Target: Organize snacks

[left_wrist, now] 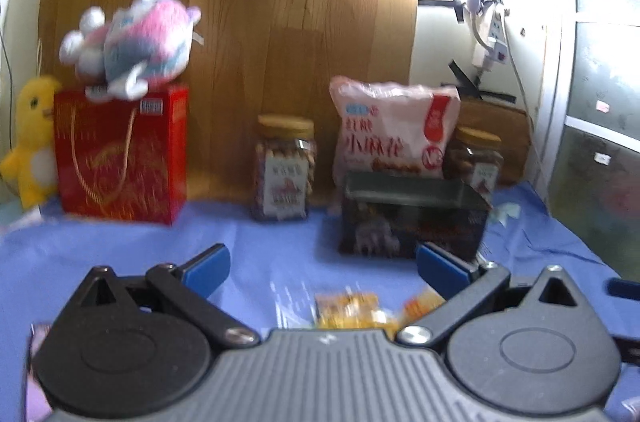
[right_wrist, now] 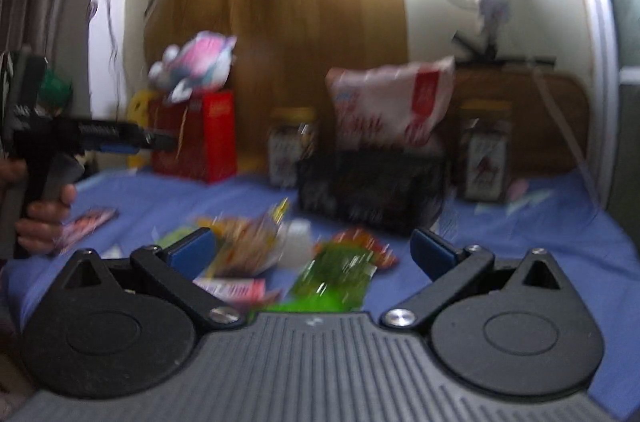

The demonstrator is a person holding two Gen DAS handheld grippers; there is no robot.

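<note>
A dark open-topped box [left_wrist: 412, 218] stands on the blue cloth [left_wrist: 260, 246] ahead of my left gripper [left_wrist: 322, 262], which is open with nothing between its fingers. Yellow snack packets [left_wrist: 352, 308] lie just under it. Behind the dark box [right_wrist: 372, 186] leans a large pink snack bag [left_wrist: 394, 128], flanked by two lidded jars [left_wrist: 285, 168] [left_wrist: 476, 158]. My right gripper [right_wrist: 312, 252] is open above several loose packets: a green one [right_wrist: 336, 274], a yellow-orange one [right_wrist: 244, 242], a pink one [right_wrist: 236, 288]. The left gripper [right_wrist: 120, 140], held by a hand, shows at the left edge there.
A red gift bag [left_wrist: 122, 152] with a pink plush toy [left_wrist: 132, 42] on top stands at the back left, beside a yellow plush duck [left_wrist: 34, 138]. A wooden board [left_wrist: 260, 22] lines the back wall. Another pink packet [right_wrist: 86, 226] lies near the person's hand [right_wrist: 40, 218].
</note>
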